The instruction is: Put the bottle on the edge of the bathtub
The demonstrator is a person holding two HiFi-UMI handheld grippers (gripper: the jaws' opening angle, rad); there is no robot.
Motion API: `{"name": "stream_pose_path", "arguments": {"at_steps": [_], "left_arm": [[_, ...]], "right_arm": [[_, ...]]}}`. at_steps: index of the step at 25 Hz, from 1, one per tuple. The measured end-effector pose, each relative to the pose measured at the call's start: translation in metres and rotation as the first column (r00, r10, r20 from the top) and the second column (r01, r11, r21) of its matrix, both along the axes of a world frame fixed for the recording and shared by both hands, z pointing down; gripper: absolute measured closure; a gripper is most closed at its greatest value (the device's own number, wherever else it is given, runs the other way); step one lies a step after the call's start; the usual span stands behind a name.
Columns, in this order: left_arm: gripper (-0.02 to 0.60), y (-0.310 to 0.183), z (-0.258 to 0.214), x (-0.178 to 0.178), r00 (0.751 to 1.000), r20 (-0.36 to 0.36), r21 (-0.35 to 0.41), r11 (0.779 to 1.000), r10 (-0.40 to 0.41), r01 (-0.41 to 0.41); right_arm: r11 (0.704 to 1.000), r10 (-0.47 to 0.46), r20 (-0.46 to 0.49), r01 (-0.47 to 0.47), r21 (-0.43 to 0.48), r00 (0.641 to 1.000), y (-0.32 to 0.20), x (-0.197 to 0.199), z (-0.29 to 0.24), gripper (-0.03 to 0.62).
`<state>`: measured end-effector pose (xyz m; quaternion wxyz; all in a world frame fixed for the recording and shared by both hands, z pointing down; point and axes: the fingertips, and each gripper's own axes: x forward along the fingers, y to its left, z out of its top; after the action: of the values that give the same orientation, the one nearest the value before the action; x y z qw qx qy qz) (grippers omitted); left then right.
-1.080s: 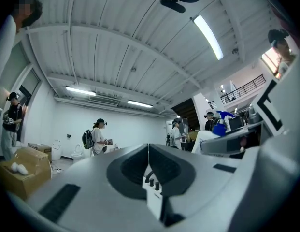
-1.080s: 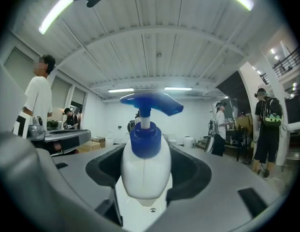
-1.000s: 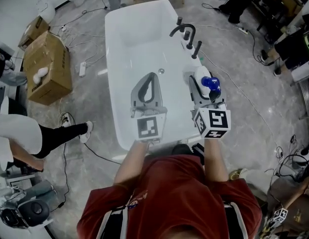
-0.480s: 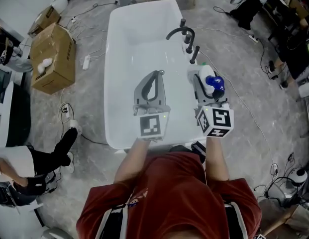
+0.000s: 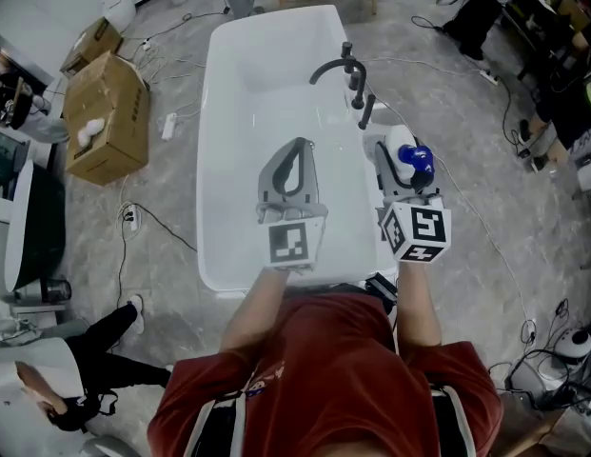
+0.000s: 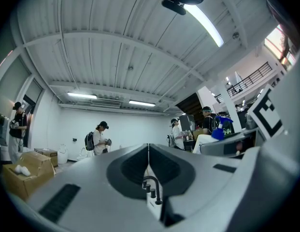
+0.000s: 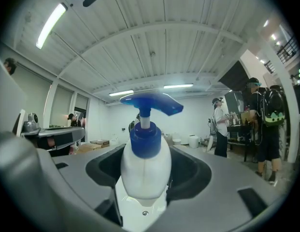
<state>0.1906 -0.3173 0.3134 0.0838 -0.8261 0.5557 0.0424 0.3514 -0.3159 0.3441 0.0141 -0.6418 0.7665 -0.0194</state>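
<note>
A: Your right tool (image 5: 394,152) is closed on the bottle (image 7: 145,170). Its two jaws press the white body from either side. The blue pump head (image 7: 150,104) stands above them, so the bottle is upright.

B: Agreed. In your head view the bottle is over the long rim at 3 o'clock of the bathtub (image 5: 266,89). The tool's marker cube (image 5: 416,233) sits at 6 o'clock of the bottle, toward you. I cannot tell whether the bottle's base touches the rim.

A: The black faucet (image 5: 338,62) stands on that same rim, at about 11 o'clock of the bottle, with its spout arching over the basin. Its nearest handle is close to the bottle but apart from it.

B: Your left tool (image 5: 297,147) is at 9 o'clock of the right one, out over the white basin. Its jaws are pressed together along their whole length, and there is nothing between them.

A: Yes, it's empty. In that tool's own view the faucet shows straight ahead, just past the closed tips.

B: Away from the tub, a cardboard box (image 5: 109,112) stands on the grey floor (image 5: 171,174) at about 9 o'clock of the basin, well apart from it. Cables run across the floor on both sides.

A: A person (image 5: 81,384) is also on the floor at 7 o'clock, in the lower corner of your head view, well clear of the tub and both tools.
</note>
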Motion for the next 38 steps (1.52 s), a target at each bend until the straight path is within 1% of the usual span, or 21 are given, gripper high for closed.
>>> {"name": "stream_pose_path", "arguments": {"at_steps": [2,5,9,19,25,31,38], "left_arm": [[0.565,-0.002,0.001,0.002,1.000,0.014,0.008,1.000,0.011,-0.011],[0.565,-0.005,-0.001,0.009,1.000,0.000,0.008,1.000,0.027,-0.027],[0.565,-0.011,0.001,0.012,0.999,0.002,0.008,0.999,0.042,-0.042],[0.565,-0.025,-0.002,0.011,0.999,-0.005,0.007,0.999,0.048,-0.048],[0.565,-0.028,0.002,0.008,0.999,0.002,-0.008,0.999,0.033,-0.033],[0.565,-0.035,0.004,-0.001,1.000,0.016,-0.025,1.000,0.003,-0.003],[0.565,-0.037,0.011,-0.005,1.000,0.027,-0.030,0.999,-0.015,0.015]], "right_arm": [[1.000,0.006,-0.002,-0.006,0.002,1.000,-0.001,0.001,0.000,0.321],[1.000,0.019,-0.009,-0.019,0.006,1.000,-0.003,0.005,0.001,0.321],[0.999,0.037,-0.015,-0.037,0.005,0.999,-0.008,0.009,0.005,0.321],[0.996,0.063,-0.037,-0.065,-0.054,0.997,-0.027,0.014,0.040,0.321],[0.993,0.067,-0.059,-0.072,-0.089,0.996,-0.045,0.024,0.078,0.321],[0.981,0.070,-0.076,-0.083,-0.178,0.995,-0.068,0.035,0.130,0.321],[0.965,0.071,-0.093,-0.092,-0.246,0.993,-0.086,0.037,0.183,0.321]]}}
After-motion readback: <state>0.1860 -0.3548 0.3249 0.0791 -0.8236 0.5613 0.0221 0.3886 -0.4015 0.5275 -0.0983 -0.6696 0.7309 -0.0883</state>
